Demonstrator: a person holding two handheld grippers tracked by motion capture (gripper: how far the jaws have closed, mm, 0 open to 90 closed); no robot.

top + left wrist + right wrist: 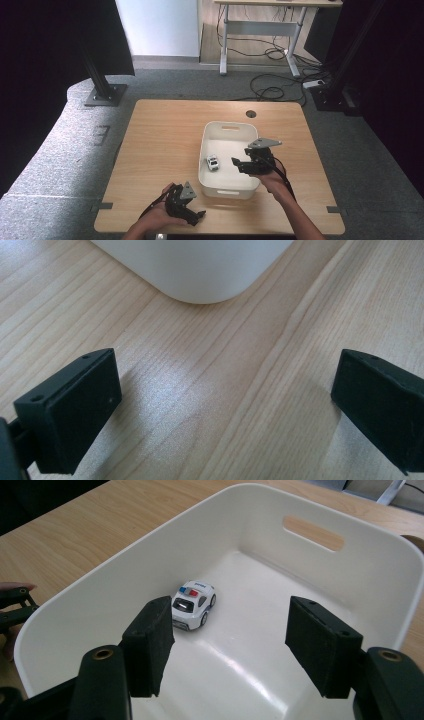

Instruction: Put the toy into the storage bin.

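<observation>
At the left of the high view, the left gripper (192, 216) is resting low over the near edge of the wooden table (165, 135), gripped by the person's left hand (157, 218); its jaws are standing wide apart with bare wood between them, and in the left gripper view a rounded corner of the white bin (200, 270) is sitting just ahead of them. Moving rightward, the white plastic bin (206, 145) is sitting on the table, and the toy police car (213, 163) is lying on its floor near the left wall, upright on its wheels. Further right, the right gripper (239, 164) is hovering over the bin's right side, jaws spread wide and gripping nothing, with the car (194, 604) sitting beyond the left jaw, apart from it.
</observation>
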